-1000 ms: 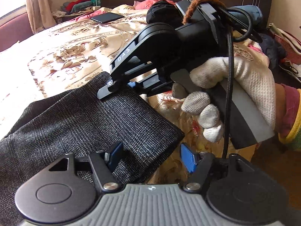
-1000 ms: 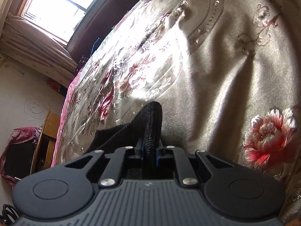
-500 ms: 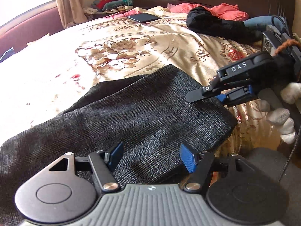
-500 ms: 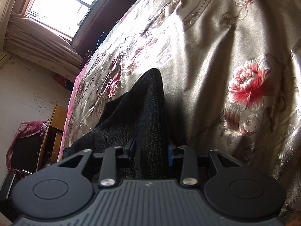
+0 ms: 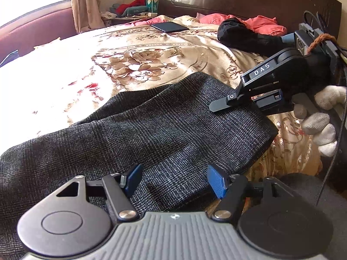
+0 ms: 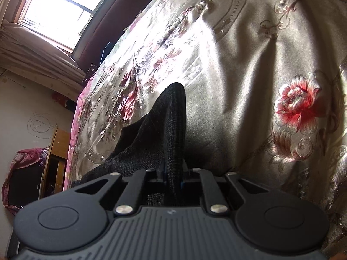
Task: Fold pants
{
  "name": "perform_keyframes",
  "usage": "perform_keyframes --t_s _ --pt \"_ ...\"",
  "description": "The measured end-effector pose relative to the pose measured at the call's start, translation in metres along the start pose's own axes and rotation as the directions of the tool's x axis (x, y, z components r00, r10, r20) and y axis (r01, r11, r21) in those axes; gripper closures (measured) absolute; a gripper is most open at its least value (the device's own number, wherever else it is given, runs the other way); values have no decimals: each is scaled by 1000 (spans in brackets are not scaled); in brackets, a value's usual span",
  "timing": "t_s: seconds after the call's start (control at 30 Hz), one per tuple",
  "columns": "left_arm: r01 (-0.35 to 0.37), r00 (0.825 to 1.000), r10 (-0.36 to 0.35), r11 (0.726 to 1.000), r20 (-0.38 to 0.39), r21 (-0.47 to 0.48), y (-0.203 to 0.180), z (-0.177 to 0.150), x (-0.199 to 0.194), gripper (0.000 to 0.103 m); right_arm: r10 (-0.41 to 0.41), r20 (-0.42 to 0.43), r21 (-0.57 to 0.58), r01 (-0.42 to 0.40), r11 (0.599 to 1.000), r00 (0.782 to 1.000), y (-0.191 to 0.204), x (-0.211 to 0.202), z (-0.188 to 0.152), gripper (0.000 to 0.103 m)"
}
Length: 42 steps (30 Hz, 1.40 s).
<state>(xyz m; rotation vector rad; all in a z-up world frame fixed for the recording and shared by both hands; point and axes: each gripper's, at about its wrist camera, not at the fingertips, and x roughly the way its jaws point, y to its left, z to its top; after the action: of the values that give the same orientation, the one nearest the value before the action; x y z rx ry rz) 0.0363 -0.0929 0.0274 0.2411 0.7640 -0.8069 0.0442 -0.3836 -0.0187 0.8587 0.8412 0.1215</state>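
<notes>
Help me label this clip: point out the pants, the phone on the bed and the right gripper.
pants (image 5: 164,130): left wrist view, middle of the dark checked cloth.
phone (image 5: 170,26): left wrist view, centre of its dark screen.
right gripper (image 6: 172,173): right wrist view, between fingertips pinching the cloth.

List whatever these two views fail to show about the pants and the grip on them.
- Right wrist view: the right gripper has just closed on a pants fold; its pads are hidden by the cloth.
- Left wrist view: the pants' left end is cut off by the frame edge; the part nearest the camera is hidden behind the left gripper.
- Waistband or hem: neither view tells.
</notes>
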Motion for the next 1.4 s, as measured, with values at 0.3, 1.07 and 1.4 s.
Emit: perform_keyframes --t_s 0.3,1.07,1.4 --pt "-105 992 109 992 58 -70 43 -23 -30 25 -83 1 -201 82 976 997 102 1 -7 93" --pt "-337 925 368 910 93 -243 129 -87 -107 25 -119 -113 -571 33 820 986 284 129 -116 93" --pt "-267 938 330 880 102 -393 156 -102 -114 25 -215 -94 -632 109 768 972 303 166 -151 93"
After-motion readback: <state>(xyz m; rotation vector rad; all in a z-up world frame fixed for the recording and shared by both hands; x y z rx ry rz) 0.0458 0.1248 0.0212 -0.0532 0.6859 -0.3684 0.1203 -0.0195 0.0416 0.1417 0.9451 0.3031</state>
